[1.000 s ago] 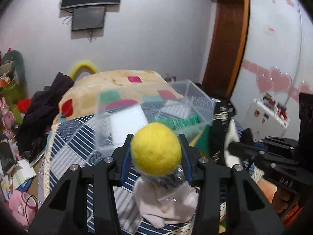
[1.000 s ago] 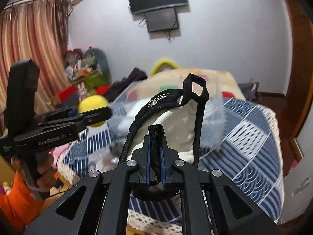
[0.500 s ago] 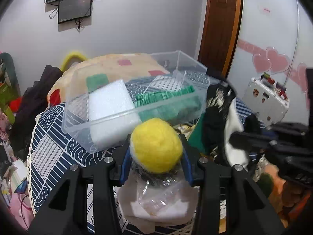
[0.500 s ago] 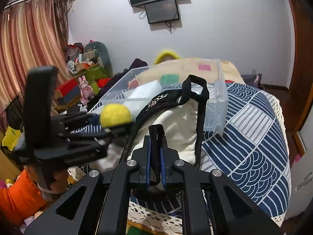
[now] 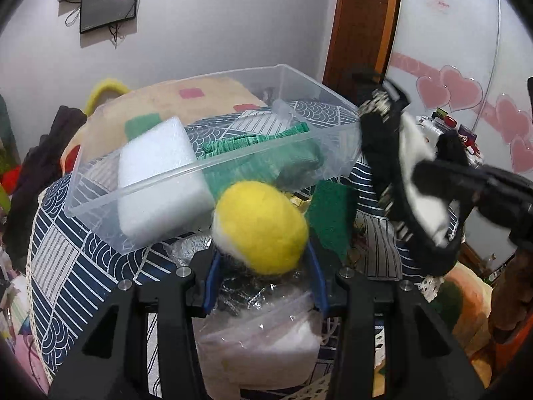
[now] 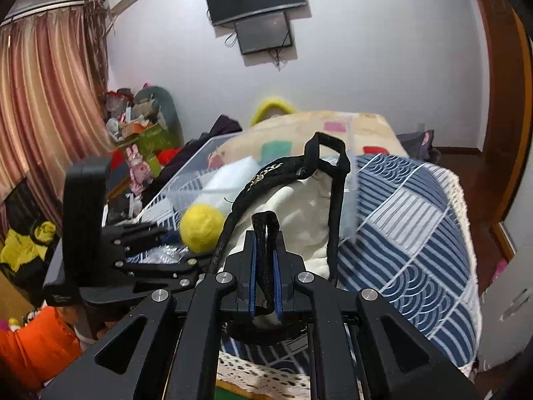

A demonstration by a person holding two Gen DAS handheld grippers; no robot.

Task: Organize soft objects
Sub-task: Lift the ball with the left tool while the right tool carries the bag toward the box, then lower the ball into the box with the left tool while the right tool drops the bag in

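Observation:
My left gripper (image 5: 263, 266) is shut on a yellow felt ball (image 5: 261, 226) and holds it just in front of the clear plastic bin (image 5: 140, 190) on the bed. The bin holds a white foam block (image 5: 156, 166) and a green knitted cloth (image 5: 266, 153). My right gripper (image 6: 265, 286) is shut on the black strap (image 6: 265, 233) of a white and black cloth bag (image 6: 299, 213), held up to the right of the bin. The bag (image 5: 413, 173) and the right gripper also show in the left wrist view. The ball (image 6: 201, 228) shows in the right wrist view.
A green scrub pad (image 5: 333, 216) and a plastic bag with pale cloth (image 5: 260, 340) lie on the blue patterned bedspread (image 6: 409, 233) in front of the bin. A patchwork quilt (image 5: 173, 100) lies behind it. Clutter (image 6: 133, 126) is stacked by the curtain.
Both grippers have moved closer to the bin and tilted down over it. The ball now sits at the bin's front wall, and the bag has swung in beside the bin's right end.

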